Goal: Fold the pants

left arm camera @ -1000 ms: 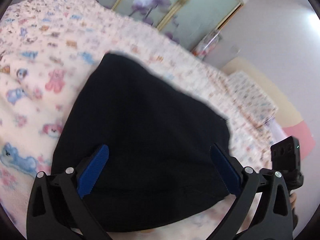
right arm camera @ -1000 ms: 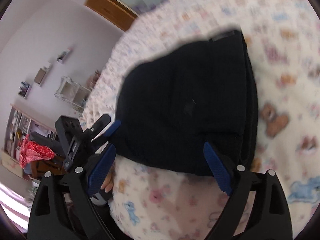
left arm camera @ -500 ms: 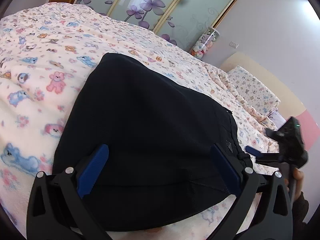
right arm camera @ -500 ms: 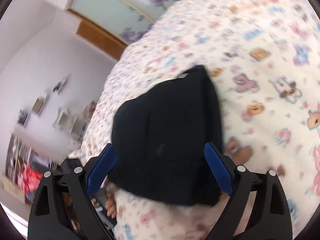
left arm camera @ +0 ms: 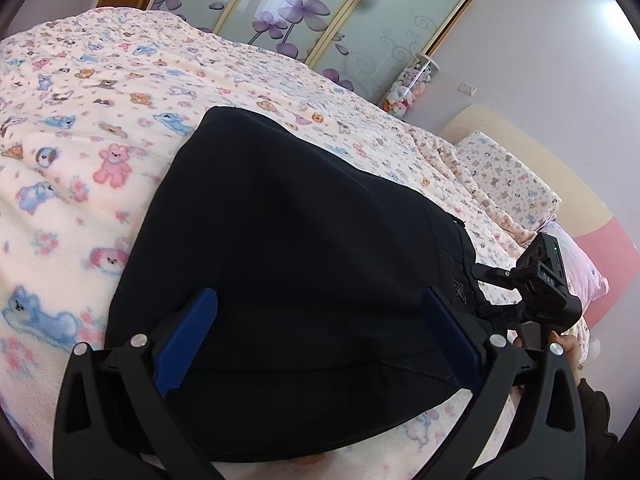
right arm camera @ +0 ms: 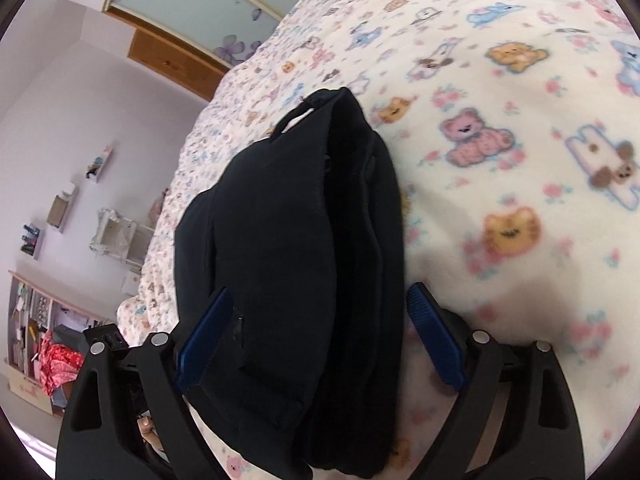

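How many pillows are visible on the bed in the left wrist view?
2: a bear-print pillow at the head of the bed, right of the black pants, and a pink pillow just below it. Others may be out of frame.

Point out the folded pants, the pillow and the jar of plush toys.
folded pants [left arm camera: 296, 264]: left wrist view, middle of the top layer.
pillow [left arm camera: 508, 176]: left wrist view, its patterned top face.
jar of plush toys [left arm camera: 408, 88]: left wrist view, toys behind its clear wall.

Right hand-held gripper [right arm camera: 320, 340] swung from beside folded pants [right arm camera: 296, 240] to over them.
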Motion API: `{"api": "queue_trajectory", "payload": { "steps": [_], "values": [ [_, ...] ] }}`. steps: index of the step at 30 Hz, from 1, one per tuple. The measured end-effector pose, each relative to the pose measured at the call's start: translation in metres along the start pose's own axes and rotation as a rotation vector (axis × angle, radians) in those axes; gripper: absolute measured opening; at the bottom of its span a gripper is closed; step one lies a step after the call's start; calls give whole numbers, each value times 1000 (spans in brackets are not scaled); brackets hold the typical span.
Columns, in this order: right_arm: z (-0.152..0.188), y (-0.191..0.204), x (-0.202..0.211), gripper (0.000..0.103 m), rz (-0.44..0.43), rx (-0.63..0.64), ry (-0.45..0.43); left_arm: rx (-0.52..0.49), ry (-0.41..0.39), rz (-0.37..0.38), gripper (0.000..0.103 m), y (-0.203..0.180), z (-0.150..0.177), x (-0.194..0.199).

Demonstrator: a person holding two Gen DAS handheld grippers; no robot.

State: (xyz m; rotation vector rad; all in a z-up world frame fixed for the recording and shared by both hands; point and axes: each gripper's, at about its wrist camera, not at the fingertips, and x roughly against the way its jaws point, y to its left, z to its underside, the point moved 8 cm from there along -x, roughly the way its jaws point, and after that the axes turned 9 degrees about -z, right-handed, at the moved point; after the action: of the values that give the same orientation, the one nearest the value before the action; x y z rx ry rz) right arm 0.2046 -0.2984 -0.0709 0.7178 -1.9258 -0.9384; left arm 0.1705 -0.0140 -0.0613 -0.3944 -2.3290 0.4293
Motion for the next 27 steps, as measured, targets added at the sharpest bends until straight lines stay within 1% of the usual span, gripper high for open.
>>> {"api": "queue_trajectory", "payload": {
  "steps": [3,5,6,8,10,12,13,16,17,19,20,22,24,27],
  "values": [
    [1,16,-3,92,-71,27,1,0,0,-2,101,0,0,0],
    [1,35,0,92,-174,46,-7,2,0,-2,101,1,0,0],
    [0,37,1,91,-176,55,-9,5,1,-5,101,1,0,0],
    [-2,30,0,88,-145,41,-6,5,1,-3,101,3,-1,0],
    [-3,15,-6,76,-95,-4,1,-1,1,-7,101,3,-1,0],
    [-3,4,-9,70,-45,-28,1,-1,1,-7,101,4,-2,0],
    [-3,1,-10,69,-34,-35,-1,2,0,-4,101,3,-2,0],
    [-4,-2,-13,68,-37,-40,-8,0,1,-6,101,3,-2,0],
    [-6,-2,-14,66,-47,-43,-16,0,1,-6,101,3,-2,0],
    [-5,-1,-16,53,-77,-46,-23,-1,0,-6,101,3,-2,0],
    [-5,-1,-15,51,-82,-43,-28,-1,1,-8,101,3,-2,0],
    [-4,5,-15,45,-77,-11,-35,-4,2,-12,101,3,-2,0],
    [-4,11,-11,42,-70,21,-46,-9,3,-23,101,3,-2,-1],
    [-3,24,-6,37,-70,75,-66,-30,6,-59,101,3,-3,-2]
  ]
}}
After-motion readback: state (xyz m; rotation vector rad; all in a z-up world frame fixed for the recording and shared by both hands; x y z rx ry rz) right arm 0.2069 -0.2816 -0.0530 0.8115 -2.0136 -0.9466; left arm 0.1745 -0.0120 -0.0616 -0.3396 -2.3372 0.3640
